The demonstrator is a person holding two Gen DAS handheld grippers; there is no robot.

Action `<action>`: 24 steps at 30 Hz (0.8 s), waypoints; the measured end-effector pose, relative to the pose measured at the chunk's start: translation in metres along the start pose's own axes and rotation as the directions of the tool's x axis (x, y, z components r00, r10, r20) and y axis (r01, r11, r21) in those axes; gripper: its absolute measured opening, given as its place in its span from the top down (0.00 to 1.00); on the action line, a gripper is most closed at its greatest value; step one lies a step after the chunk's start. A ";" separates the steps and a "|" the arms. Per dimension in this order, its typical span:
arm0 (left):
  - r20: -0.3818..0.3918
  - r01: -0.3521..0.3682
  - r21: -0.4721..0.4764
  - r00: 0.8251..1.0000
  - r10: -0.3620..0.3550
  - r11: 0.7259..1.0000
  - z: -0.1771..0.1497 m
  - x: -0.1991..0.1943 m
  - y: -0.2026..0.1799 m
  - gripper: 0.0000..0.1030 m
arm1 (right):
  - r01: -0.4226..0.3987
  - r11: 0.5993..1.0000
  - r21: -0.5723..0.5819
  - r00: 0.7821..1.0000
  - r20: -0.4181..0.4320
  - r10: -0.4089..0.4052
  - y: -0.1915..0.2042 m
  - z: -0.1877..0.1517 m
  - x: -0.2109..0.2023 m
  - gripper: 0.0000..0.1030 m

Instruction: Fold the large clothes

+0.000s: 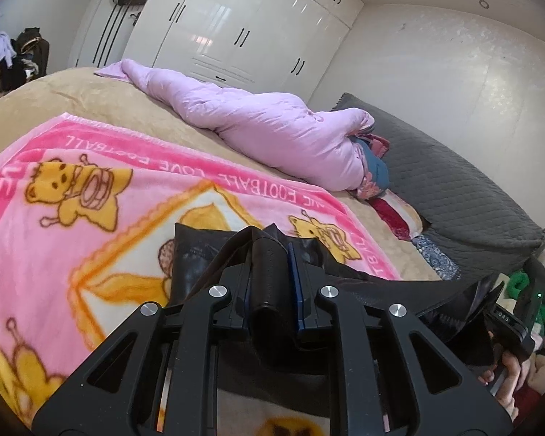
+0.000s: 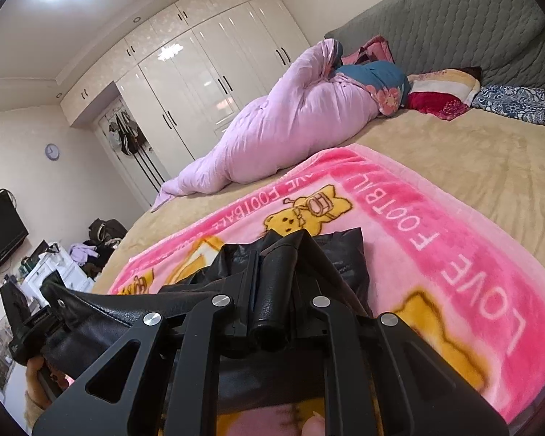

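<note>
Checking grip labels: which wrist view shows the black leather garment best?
Right wrist: the black leather garment shows clamped in the right gripper and stretching left to the left gripper. The left wrist view shows mainly the clamped fold.

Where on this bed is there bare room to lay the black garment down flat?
Free: pink blanket ahead; tan bedspread between it and the pillows. Crowded: lilac duvet along the wardrobe side.

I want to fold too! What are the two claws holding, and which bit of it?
Both hold one black leather-like garment. The left claw and the right claw each pinch a bunched fold of its edge, above the pink blanket.
</note>
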State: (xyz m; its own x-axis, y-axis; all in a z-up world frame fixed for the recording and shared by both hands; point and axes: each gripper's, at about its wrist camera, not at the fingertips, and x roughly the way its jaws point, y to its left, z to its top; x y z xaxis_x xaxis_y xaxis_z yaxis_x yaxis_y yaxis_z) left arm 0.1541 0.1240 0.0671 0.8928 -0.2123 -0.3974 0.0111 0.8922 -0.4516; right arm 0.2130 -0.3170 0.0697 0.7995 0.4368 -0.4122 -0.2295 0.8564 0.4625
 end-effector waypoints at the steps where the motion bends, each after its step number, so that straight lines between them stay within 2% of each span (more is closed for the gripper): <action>1: -0.001 -0.008 -0.001 1.000 0.008 1.000 0.001 0.006 0.001 0.90 | 0.001 1.000 0.000 1.000 -0.004 -0.001 -0.001 0.001 0.005 0.89; 10: -0.037 -0.064 0.016 0.997 0.064 0.998 0.008 0.051 0.004 0.89 | -0.005 1.000 0.026 0.998 -0.065 0.006 -0.017 0.012 0.046 0.88; 17: -0.041 -0.107 0.014 0.993 0.107 0.994 0.003 0.076 0.009 0.87 | 0.017 0.996 0.088 0.996 -0.089 -0.009 -0.039 0.003 0.070 0.87; 24: -0.065 -0.157 0.003 0.985 0.157 0.988 -0.002 0.096 0.024 0.87 | 0.043 0.996 0.080 0.991 -0.127 -0.033 -0.049 -0.001 0.096 0.85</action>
State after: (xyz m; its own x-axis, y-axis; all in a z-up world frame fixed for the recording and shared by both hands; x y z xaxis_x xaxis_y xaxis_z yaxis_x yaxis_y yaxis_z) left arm 0.2388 0.1239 0.0169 0.8523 -0.0951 -0.5143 -0.1279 0.9156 -0.3813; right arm 0.3008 -0.3164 0.0068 0.7297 0.4400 -0.5234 -0.1496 0.8496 0.5058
